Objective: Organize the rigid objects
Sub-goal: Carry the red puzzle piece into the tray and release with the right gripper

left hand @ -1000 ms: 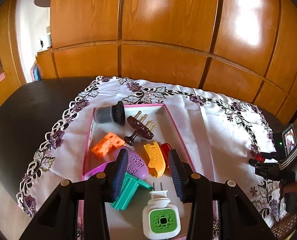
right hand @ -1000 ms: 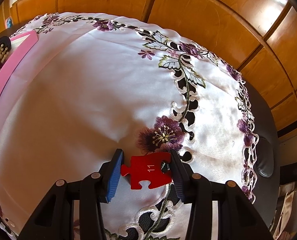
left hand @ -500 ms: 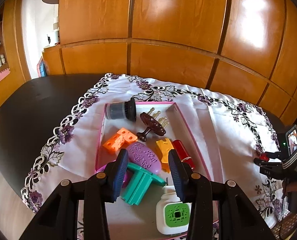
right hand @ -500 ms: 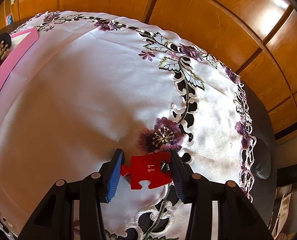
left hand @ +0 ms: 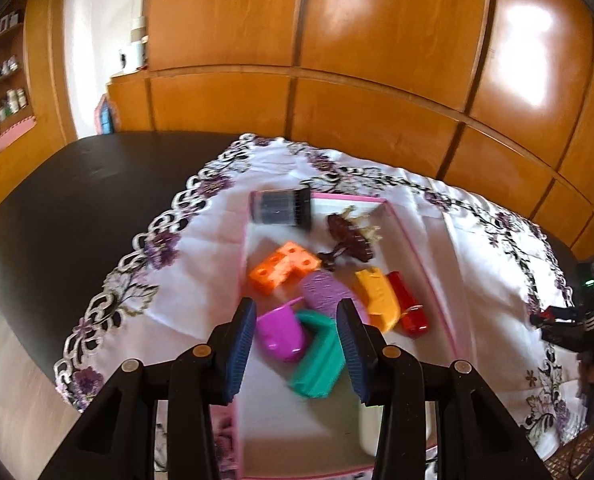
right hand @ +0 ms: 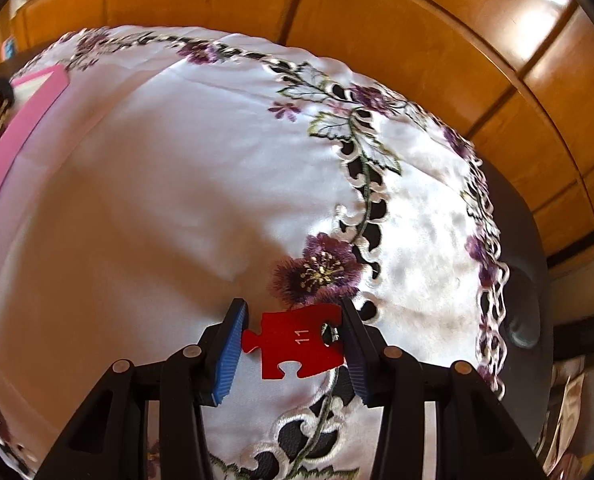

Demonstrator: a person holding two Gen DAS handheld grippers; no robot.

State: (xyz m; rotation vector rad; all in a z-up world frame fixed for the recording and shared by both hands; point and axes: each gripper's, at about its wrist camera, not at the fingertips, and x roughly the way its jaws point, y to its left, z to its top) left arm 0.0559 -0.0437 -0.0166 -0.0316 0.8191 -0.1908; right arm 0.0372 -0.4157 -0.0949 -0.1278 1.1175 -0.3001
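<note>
The right gripper (right hand: 293,340) is clamped on a red puzzle piece (right hand: 295,340) above the embroidered cloth (right hand: 157,200), with the pink tray (right hand: 13,140) far to its left; the left gripper (left hand: 295,340) hangs empty, fingers apart, over that tray's toys

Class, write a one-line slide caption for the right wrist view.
Right gripper holds a red puzzle piece numbered 11 above the embroidered tablecloth.

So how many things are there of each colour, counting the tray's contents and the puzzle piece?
Red: 2, clip and puzzle piece
Orange: 1
Yellow: 1
Purple: 1
Magenta: 1
Teal: 1
Brown: 1
Dark grey: 1
White: 1
Total: 10
</note>
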